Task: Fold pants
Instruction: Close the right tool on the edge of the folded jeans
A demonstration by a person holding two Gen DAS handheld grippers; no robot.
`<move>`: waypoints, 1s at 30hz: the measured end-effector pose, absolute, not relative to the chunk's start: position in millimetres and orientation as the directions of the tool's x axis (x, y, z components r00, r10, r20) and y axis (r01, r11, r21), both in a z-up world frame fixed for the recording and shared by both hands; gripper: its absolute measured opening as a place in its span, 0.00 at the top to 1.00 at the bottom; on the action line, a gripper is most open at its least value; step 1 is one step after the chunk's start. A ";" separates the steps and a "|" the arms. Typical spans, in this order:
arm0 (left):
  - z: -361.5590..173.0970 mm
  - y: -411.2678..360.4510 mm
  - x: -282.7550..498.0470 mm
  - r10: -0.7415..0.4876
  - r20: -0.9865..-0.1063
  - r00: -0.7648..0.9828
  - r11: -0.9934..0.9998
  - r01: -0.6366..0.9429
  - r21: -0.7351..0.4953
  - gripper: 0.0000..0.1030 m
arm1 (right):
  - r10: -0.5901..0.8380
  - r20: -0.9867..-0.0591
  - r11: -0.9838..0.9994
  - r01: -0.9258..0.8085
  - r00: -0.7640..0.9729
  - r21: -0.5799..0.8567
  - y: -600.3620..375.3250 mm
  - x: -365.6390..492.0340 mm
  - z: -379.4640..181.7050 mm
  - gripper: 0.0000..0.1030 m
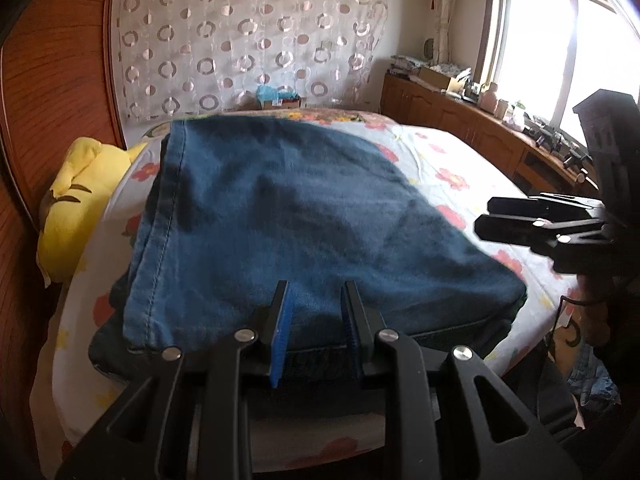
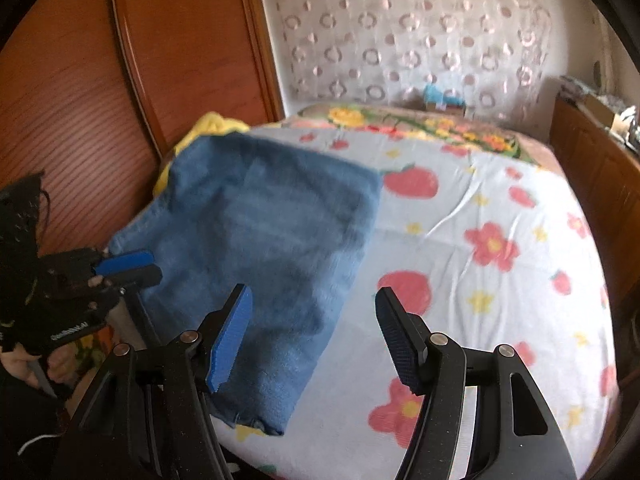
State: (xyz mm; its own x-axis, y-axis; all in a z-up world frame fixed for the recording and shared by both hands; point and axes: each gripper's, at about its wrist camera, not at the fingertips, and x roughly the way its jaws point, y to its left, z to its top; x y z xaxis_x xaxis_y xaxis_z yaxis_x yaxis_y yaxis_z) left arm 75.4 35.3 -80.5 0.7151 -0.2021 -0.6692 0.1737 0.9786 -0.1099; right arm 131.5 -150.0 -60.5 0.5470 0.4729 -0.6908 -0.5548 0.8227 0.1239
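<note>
A bedroom: a bed [image 2: 500, 200] with a white sheet printed in red and yellow flowers, a wooden wardrobe [image 1: 52, 80] on the left, a ringed sheer curtain [image 1: 248, 40] on the far wall, and a window [image 1: 560, 60] blown out white at the right above a low cabinet [image 1: 460, 116] whose clutter is too small to make out.

The jeans [image 1: 280, 216] lie folded into a rough rectangle on the left half of the bed, near its near edge; the sheet to their right is open. A yellow plush [image 1: 76, 208] sits wedged between jeans and wardrobe, partly hidden.

The left gripper [image 1: 316, 320] hovers over the near hem with a narrow gap between its blue pads — nothing is clamped, the denim lying below rather than between them. The right gripper [image 2: 316, 336] is spread wide over the jeans' right edge and bare sheet, holding nothing.

In the right view a hand [image 2: 24, 364] grips the left tool's handle; white lettering on that tool's body is too blurred to read. This view is smeared throughout, and both tools' bodies are cut off by the lower border.
</note>
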 end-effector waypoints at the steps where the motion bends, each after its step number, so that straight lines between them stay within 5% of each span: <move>1: -83.0 35.7 76.0 -0.201 -0.674 0.711 0.979 0.173 -0.110 0.78 | 0.468 -0.699 0.822 -0.556 0.541 0.119 -147.0 133.1 -65.3 0.36; 23: -105.7 42.4 75.5 -0.243 -0.686 0.686 0.970 0.183 -0.161 0.77 | 0.500 -0.748 0.798 -0.567 0.436 0.202 -122.6 181.4 -102.2 0.37; 30: -105.5 42.9 74.9 -0.244 -0.682 0.689 0.970 0.182 -0.164 0.77 | 0.506 -0.748 0.788 -0.582 0.430 0.198 -117.7 181.5 -103.7 0.52</move>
